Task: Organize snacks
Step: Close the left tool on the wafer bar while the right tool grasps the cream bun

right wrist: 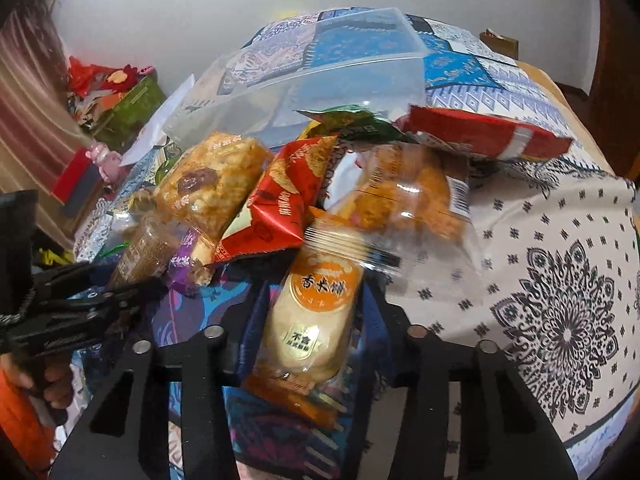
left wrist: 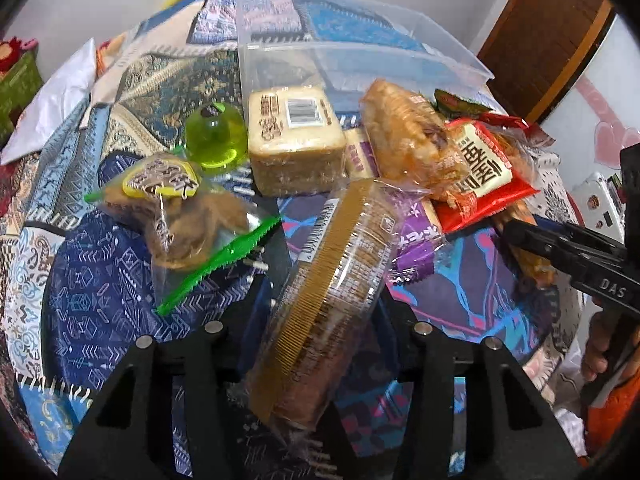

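Observation:
My left gripper (left wrist: pixel 320 312) is shut on a clear-wrapped stack of brown biscuits (left wrist: pixel 332 288), held above the patterned cloth. My right gripper (right wrist: pixel 316 320) is shut on an orange-labelled rice cracker pack (right wrist: pixel 312 320). A clear plastic bin (left wrist: pixel 360 56) stands behind the snack pile and also shows in the right wrist view (right wrist: pixel 304 76). In the pile are a pale cake block (left wrist: pixel 294 140), a puffed rice bar (left wrist: pixel 412 140), a red packet (left wrist: pixel 484 176), a green jelly cup (left wrist: pixel 214 136) and a green-edged cookie bag (left wrist: pixel 176 208). The right gripper shows at the right edge of the left wrist view (left wrist: pixel 516 236).
A patchwork patterned cloth (left wrist: pixel 100 280) covers the surface; a white mandala-print cloth (right wrist: pixel 560 320) lies on the right. A green gift box (right wrist: pixel 128 116) and red items sit at far left. A brown door (left wrist: pixel 540 28) stands behind.

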